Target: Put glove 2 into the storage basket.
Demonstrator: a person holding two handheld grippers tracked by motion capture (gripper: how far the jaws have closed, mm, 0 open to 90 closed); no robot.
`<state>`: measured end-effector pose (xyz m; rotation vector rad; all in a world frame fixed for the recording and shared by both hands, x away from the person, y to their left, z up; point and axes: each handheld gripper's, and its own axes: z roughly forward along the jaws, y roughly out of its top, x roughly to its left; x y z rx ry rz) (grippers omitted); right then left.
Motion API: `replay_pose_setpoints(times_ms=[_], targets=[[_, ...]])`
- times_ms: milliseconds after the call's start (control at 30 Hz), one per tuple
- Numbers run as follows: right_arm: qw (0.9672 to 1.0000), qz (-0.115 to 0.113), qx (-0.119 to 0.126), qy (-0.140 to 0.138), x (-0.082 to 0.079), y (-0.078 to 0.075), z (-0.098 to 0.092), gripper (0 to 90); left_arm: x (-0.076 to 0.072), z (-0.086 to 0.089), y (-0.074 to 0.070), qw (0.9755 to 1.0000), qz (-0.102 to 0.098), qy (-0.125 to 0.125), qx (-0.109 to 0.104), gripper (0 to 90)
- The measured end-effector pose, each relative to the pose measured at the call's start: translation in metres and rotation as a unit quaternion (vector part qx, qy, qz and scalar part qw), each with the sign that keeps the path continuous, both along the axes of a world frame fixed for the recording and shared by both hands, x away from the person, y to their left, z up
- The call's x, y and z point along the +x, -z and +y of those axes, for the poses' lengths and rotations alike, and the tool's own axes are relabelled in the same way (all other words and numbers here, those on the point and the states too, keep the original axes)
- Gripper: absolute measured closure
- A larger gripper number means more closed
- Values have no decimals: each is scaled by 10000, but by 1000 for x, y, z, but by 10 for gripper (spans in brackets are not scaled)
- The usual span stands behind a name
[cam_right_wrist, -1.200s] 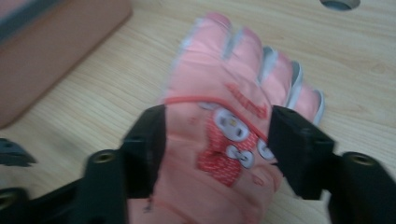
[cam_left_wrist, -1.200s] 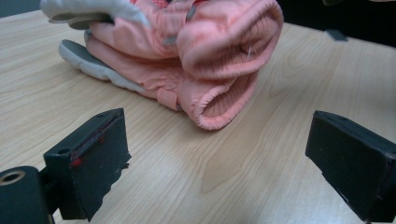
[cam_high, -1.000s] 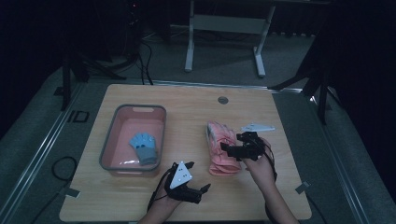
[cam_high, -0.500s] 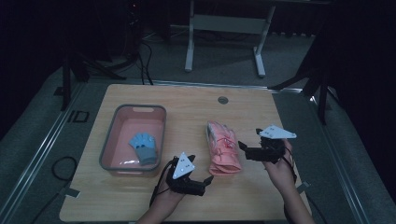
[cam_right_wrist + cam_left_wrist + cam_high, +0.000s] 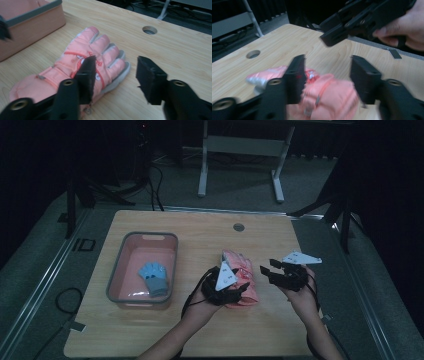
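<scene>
Hovering both grippers at the pink glove [image 5: 239, 279] lying flat on the table [image 5: 200, 235], right of the pink bin [image 5: 131, 290].

Left gripper [image 5: 244, 289] is sitting over the glove's cuff end, jaws just having been closing, cuff between them but pads not pressing on it. Right gripper [image 5: 266, 269] is hanging just beside the glove's right edge, jaws likewise just having been closing, nothing between them. Blue glove [image 5: 154, 276] is lying inside the bin.
</scene>
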<state>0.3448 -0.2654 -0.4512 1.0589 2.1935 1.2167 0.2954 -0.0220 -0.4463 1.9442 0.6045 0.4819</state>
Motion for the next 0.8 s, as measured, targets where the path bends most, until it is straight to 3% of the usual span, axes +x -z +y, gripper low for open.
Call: replay_pose_setpoints(times_ms=[67, 167, 267, 367, 500, 567, 700, 800], targets=[[9999, 52, 30, -107, 4, 4, 4, 625, 10, -10, 5, 9996, 141, -83, 218, 543], [9994, 109, 84, -332, 6, 11, 10, 692, 25, -16, 23, 9971, 505, -178, 546, 584], [9988, 128, 94, -461, 4, 19, 13, 654, 28, -14, 42, 9948, 656, -246, 737, 614], [9987, 210, 105, -455, 4, 28, 15, 565, 24, -12, 55, 9937, 612, -272, 898, 616], [9985, 387, 130, -355, 4, 41, 17, 509, 22, -3, 67, 9941, 655, -399, 771, 654], [9977, 540, 231, -346, 7, 47, 19, 483, 23, 1, 72, 9949, 683, -414, 611, 671], [9956, 864, 324, -173, 14, 59, 23, 429, 22, 1, 75, 9950, 636, -389, 661, 685], [9915, 1247, 383, -13, 19, 66, 23, 404, 23, -1, 76, 9947, 669, -384, 679, 686]])
